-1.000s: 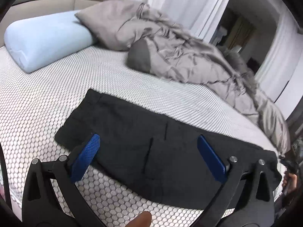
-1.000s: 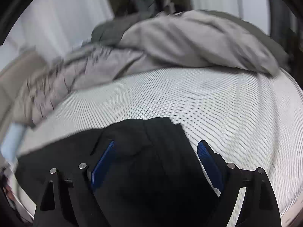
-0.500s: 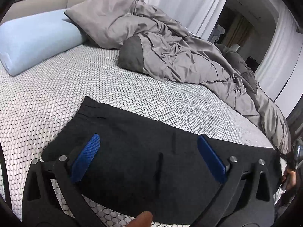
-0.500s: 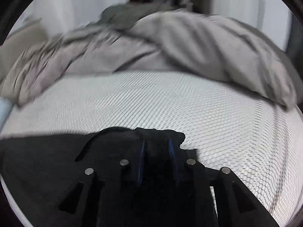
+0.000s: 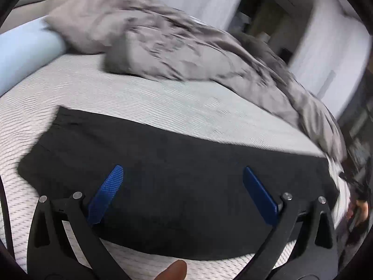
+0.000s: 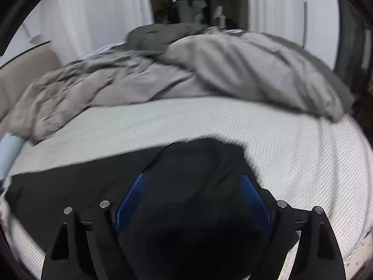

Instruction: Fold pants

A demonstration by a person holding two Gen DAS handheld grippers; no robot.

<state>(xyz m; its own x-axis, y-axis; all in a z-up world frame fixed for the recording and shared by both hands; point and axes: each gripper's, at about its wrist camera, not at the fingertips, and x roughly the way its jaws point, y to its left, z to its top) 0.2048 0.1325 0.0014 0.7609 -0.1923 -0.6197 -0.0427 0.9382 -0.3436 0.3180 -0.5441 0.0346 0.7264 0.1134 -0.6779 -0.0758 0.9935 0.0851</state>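
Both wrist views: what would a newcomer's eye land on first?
The black pants lie spread across the white mattress, filling the foreground of both views. Behind them a crumpled grey duvet is heaped along the far side. Each gripper's blue pads stand wide apart over the cloth: left gripper, right gripper.

Right claw (image 6: 191, 200) reopened (apparently off pants (image 6: 93, 186))

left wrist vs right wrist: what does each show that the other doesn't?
Left wrist only: the open left gripper, a fingertip at the bottom edge, and the pants lying as a long strip.
Right wrist only: the open right gripper, its jaws just opened again, above a folded end of the pants, pads clear of the cloth.
Both: the pants, the mattress, the duvet and the blue pillow.
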